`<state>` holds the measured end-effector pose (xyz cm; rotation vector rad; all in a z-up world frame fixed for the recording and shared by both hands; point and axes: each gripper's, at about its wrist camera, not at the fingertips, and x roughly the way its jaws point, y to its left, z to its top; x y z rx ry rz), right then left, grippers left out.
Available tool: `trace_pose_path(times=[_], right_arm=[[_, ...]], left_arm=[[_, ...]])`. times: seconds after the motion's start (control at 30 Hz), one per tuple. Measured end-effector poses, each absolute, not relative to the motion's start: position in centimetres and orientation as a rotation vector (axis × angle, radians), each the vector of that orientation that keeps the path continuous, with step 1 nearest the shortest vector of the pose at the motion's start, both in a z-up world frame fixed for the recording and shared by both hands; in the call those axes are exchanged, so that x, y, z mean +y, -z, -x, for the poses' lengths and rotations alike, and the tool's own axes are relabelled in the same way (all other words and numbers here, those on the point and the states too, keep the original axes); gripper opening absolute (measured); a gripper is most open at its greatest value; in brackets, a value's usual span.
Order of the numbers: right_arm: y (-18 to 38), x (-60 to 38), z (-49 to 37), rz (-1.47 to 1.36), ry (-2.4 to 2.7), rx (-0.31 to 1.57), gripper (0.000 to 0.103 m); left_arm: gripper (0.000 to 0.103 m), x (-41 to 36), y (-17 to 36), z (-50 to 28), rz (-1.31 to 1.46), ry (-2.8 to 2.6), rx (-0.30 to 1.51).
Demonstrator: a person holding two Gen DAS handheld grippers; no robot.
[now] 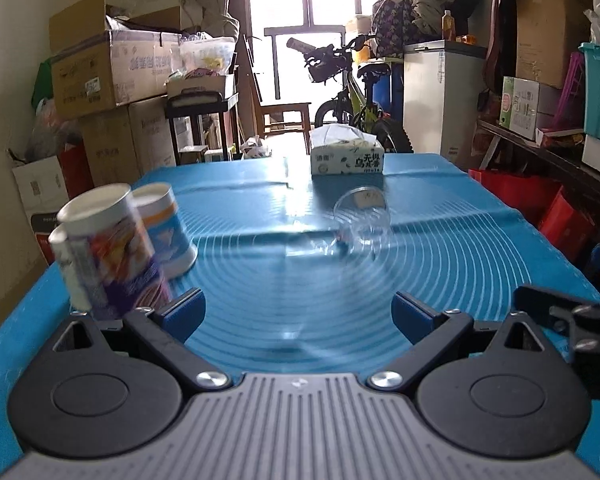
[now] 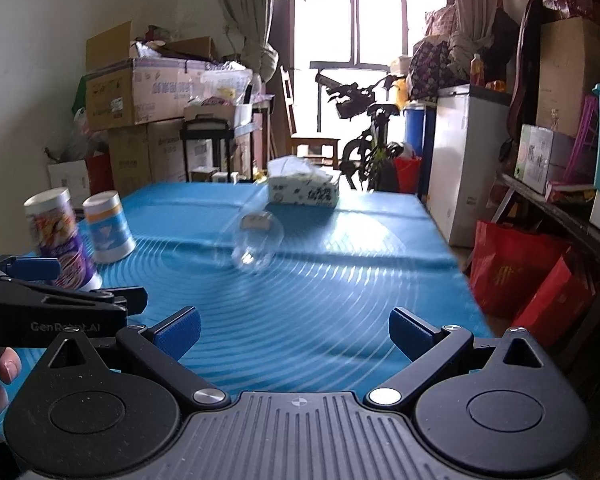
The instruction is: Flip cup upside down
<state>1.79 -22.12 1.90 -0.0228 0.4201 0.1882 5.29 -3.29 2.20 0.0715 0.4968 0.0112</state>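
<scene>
Both tools [image 1: 298, 316] [image 2: 294, 330] wide apart, empty

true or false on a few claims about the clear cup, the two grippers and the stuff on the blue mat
1. The clear plastic cup sits on the blue mat, held by neither gripper. True.
2. The left gripper is shut on the cup. False: its jaws are wide apart with only mat between them.
3. The tissue box stands beyond the cup, near the mat's far edge. True.
4. The right gripper holds a canister. False: it is open and holds nothing.
5. The canisters stand to the right of the cup. False: they are to its left.
</scene>
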Motion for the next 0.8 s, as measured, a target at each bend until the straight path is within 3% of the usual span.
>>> trace_pose_path(times=[0.8], right_arm=[[0.7,-27.2,-9.8,0.009,-0.101,0.441,0.102]], left_arm=[[0.098,-8.8,1.1,-20.3,-0.104,-0.038,0.581]])
